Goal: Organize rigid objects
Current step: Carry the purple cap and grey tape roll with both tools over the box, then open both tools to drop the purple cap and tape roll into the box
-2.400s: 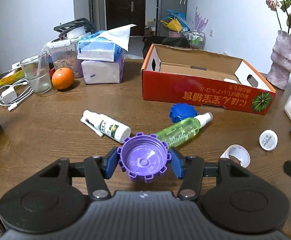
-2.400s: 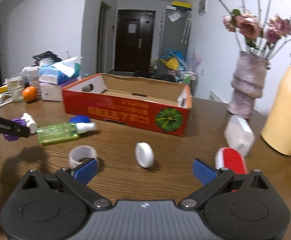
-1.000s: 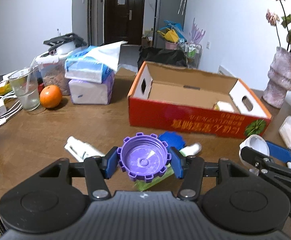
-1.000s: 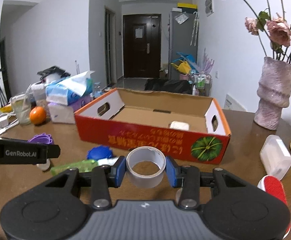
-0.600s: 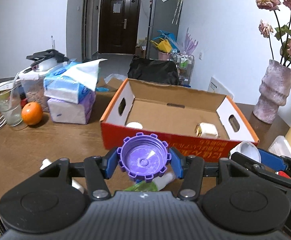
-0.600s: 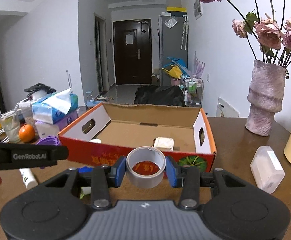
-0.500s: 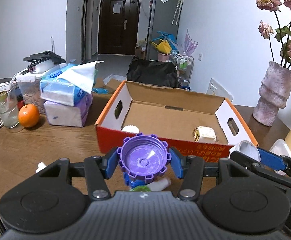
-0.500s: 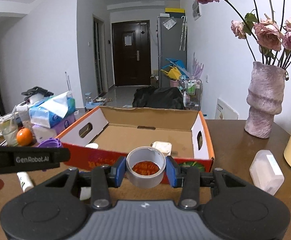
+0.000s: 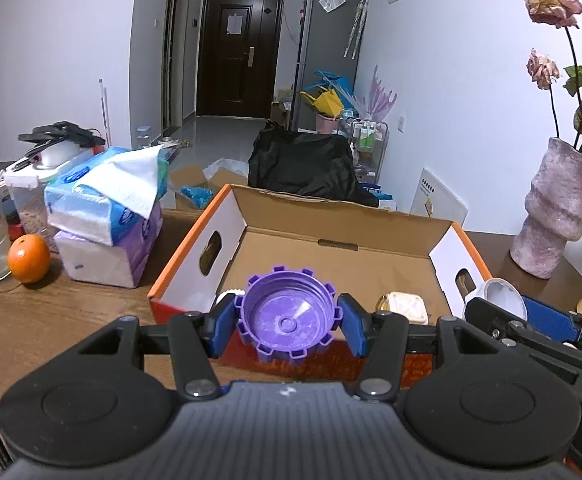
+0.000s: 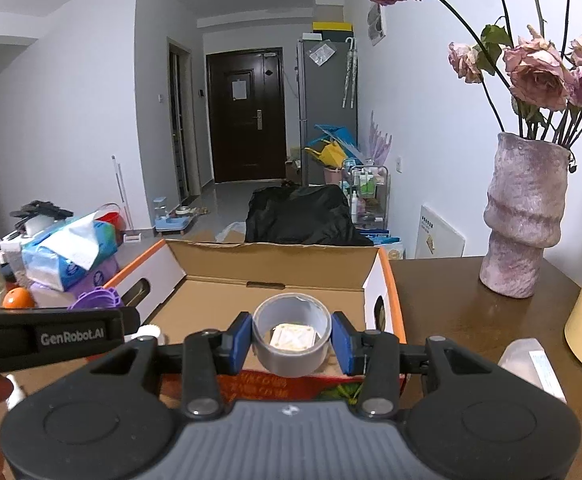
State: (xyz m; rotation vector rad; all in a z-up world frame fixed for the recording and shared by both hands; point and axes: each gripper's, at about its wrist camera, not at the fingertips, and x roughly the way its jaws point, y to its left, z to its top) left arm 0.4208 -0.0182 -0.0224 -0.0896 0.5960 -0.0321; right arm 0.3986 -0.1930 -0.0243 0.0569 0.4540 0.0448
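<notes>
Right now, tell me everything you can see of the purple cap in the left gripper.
The purple cap is a round, plastic-looking lid with square notched teeth around its rim. Its hollow inside faces the camera, showing a small raised centre. The left gripper has its blue jaws pressed on opposite sides, holding it in the air in front of the near wall of the cardboard box. Nothing else touches it.

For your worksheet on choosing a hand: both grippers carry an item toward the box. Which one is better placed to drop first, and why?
Probably the right gripper: its tape roll sits past the near wall, over the box floor. The left gripper holds its purple cap nearer the box's front edge.
</notes>
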